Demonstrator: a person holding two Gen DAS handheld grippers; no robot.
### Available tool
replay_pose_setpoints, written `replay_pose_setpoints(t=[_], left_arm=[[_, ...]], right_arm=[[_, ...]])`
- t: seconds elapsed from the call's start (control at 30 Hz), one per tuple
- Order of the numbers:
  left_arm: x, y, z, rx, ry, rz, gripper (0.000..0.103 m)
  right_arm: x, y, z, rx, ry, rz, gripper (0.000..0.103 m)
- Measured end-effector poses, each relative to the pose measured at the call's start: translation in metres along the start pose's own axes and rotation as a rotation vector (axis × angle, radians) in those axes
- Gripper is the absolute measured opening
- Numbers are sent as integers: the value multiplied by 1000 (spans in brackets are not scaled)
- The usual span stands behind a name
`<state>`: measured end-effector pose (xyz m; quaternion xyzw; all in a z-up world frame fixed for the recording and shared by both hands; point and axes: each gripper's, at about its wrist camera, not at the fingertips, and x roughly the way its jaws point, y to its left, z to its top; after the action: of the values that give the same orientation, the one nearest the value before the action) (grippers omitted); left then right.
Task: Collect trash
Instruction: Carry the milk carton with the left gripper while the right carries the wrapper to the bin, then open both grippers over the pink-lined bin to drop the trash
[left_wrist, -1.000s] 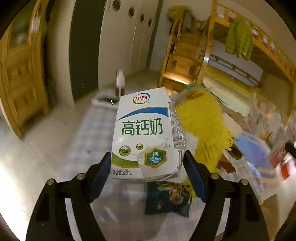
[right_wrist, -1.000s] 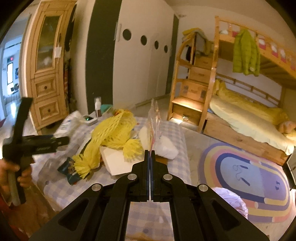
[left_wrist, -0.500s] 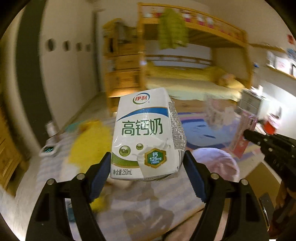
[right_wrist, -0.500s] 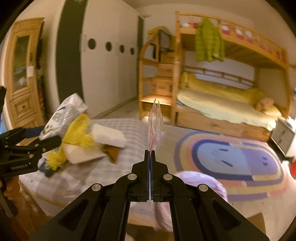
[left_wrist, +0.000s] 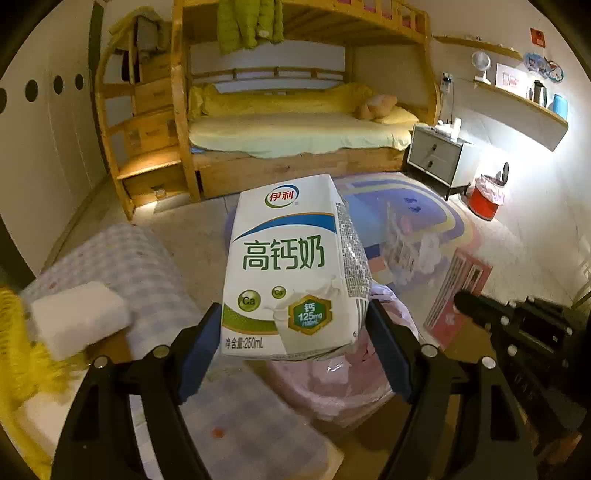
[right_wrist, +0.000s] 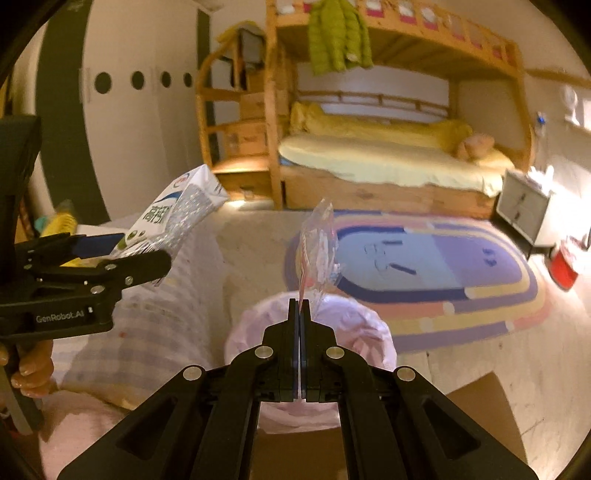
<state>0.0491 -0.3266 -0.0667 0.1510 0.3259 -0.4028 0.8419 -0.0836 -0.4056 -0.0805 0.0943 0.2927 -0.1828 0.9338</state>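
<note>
Left gripper (left_wrist: 293, 332): closed on carton (left_wrist: 291, 266), lower sides pinched between both fingers, the rest jutting past the tips, above pink-lined bin (right_wrist: 332, 321).
Right gripper (right_wrist: 299, 314): fingers pressed together on clear wrapper (right_wrist: 317, 251), standing upright from the tips, over the bin.

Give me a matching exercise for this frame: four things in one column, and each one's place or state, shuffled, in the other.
Things:
1. milk carton
2. clear plastic wrapper
3. pink-lined bin
4. green jacket

Places or states:
A. hanging from the upper bunk rail
B. pinched upright in the shut right gripper
C. on the floor beside the checked table, below both grippers
D. clamped by its sides in the left gripper

Pairs: 1-D, 2-B, 3-C, 4-A
</note>
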Motion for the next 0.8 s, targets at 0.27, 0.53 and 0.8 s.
replay_pose_setpoints(t=[0.27,0.53,0.8], left_arm=[[41,-15,4,13,49,-18,78],[27,9,2,-61,37,-2,86],[-41,39,-8,-117,-41,66,86]], right_arm=[[47,-21,-15,52,72,13,1],[70,-27,-31,115,165,-5,20],[16,-1,-5,93,83,44,20]])
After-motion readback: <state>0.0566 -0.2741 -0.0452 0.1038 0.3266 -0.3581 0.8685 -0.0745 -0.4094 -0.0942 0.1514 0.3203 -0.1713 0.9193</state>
